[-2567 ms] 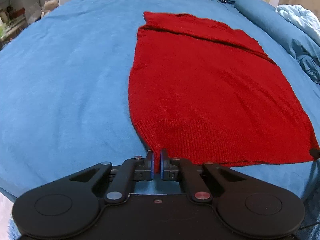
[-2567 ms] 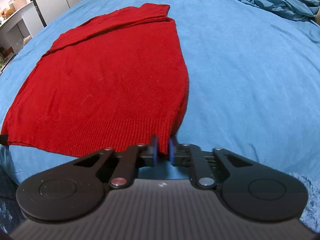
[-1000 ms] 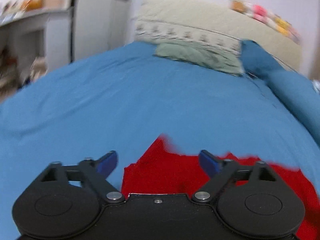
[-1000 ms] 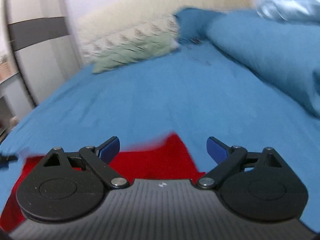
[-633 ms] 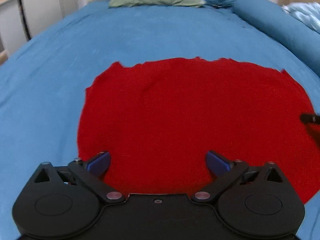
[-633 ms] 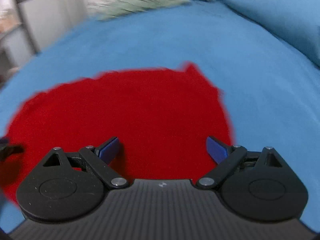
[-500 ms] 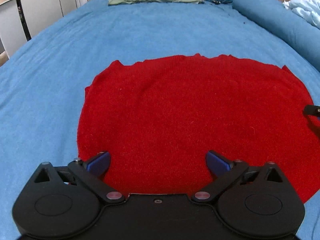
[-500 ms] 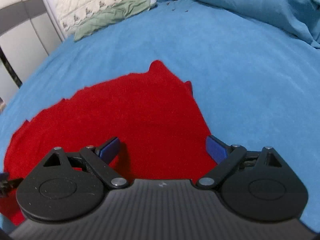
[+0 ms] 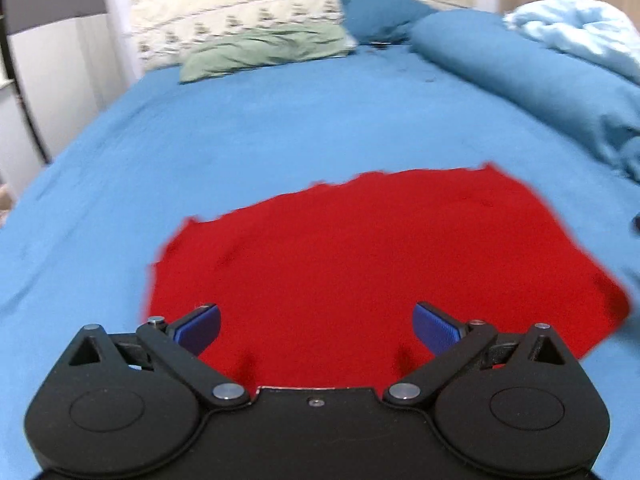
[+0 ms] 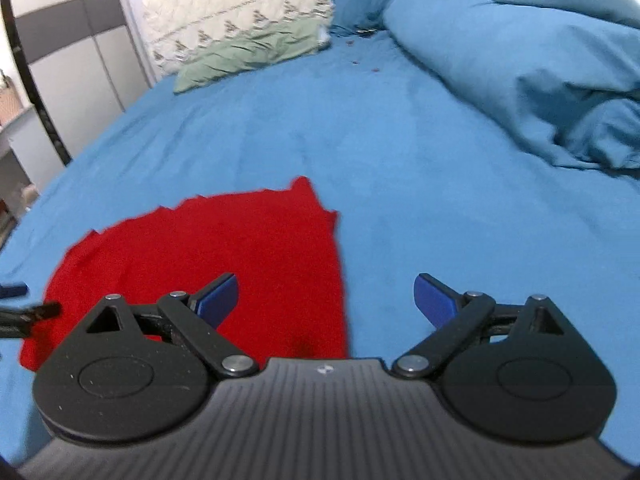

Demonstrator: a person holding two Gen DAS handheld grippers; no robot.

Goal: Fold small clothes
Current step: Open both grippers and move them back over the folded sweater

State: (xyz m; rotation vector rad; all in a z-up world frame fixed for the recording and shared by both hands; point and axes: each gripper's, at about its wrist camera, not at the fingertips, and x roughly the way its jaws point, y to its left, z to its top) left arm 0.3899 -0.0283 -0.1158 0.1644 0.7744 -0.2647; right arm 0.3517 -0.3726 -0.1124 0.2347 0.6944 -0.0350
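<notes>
A red knitted garment (image 9: 360,256) lies folded in half on the blue bed sheet (image 9: 280,132). My left gripper (image 9: 316,326) hovers over its near edge, jaws wide open, nothing between the blue pads. In the right wrist view the same red garment (image 10: 224,248) fills the lower left. My right gripper (image 10: 326,298) stands open over the garment's right edge, one pad above red cloth, the other above bare sheet. The tip of the left gripper (image 10: 24,306) shows at the left edge of that view.
A green cloth (image 9: 264,54) and a cream patterned pillow (image 9: 240,28) lie at the head of the bed. A bunched blue duvet (image 10: 540,76) runs along the right side. A white wardrobe (image 10: 80,60) stands to the left of the bed.
Both grippers held the hem shut, carried it over onto the upper part and opened. Over the last half second both pulled back and tilted up, so more of the bed's head shows.
</notes>
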